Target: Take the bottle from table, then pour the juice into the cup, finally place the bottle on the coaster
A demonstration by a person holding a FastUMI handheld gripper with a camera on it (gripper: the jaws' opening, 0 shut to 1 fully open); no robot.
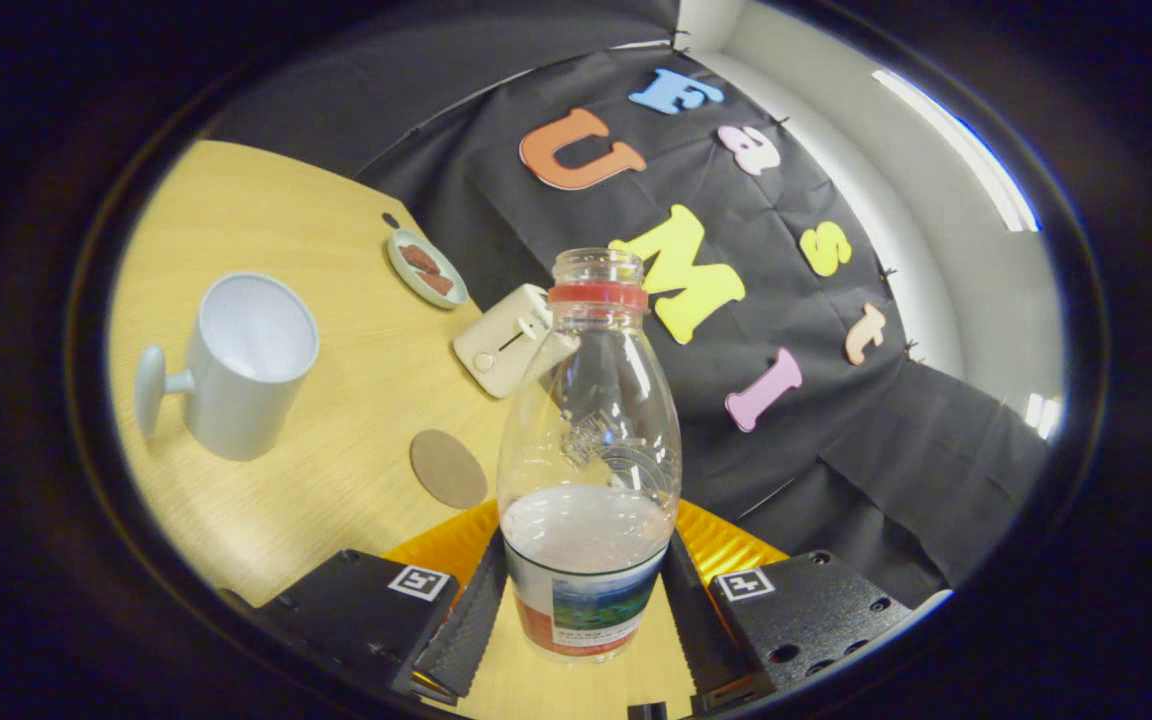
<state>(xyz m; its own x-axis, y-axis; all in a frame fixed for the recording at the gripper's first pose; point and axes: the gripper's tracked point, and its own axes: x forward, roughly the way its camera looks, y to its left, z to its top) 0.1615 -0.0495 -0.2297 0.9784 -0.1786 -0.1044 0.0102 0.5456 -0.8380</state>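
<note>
The hand-held gripper is clamped on the lower body of the clear uncapped bottle, both fingers pressing its labelled part, so the pick looks done. The bottle stands roughly upright between the fingers, pale juice filling its lower part. The white cup on the worktop looks empty; pouring remains, then setting the bottle on the round brown coaster.

Your gripper clamps the uncapped bottle, both fingers pressing its labelled base. Beyond them on the worktop lie the coaster and, further off, the empty cup.
</note>
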